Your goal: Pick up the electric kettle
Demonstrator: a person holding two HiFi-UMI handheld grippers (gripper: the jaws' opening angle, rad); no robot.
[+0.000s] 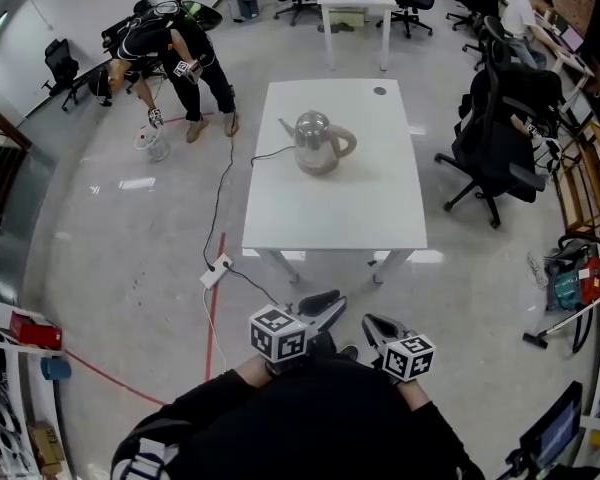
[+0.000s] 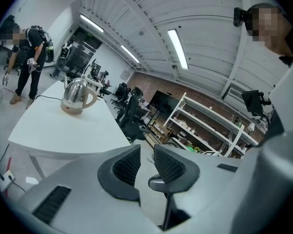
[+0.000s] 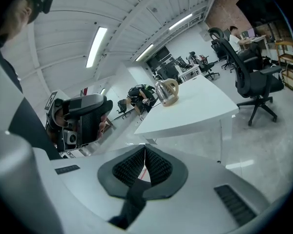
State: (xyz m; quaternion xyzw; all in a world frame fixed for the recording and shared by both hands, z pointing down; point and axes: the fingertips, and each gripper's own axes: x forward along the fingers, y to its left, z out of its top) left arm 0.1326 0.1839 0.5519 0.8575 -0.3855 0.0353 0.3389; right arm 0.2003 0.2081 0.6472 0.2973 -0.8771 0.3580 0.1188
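A steel electric kettle point(image 1: 318, 143) with a tan handle stands on the far half of a white table point(image 1: 335, 218), spout to the left, its cord running off the left edge. Both grippers are held close to my body, well short of the table's near edge. My left gripper point(image 1: 328, 302) has its jaws a narrow gap apart with nothing between them. My right gripper point(image 1: 373, 324) is shut and empty. The left gripper view shows the kettle point(image 2: 78, 95) far off at upper left beyond that gripper point(image 2: 146, 154). In the right gripper view the kettle point(image 3: 167, 92) sits ahead of the closed gripper point(image 3: 145, 154).
The kettle's black cord leads to a white power strip point(image 1: 216, 268) on the floor left of the table. A black office chair point(image 1: 500, 133) stands to the table's right. A person point(image 1: 175, 53) bends over at far left. A vacuum cleaner point(image 1: 578, 280) lies at right.
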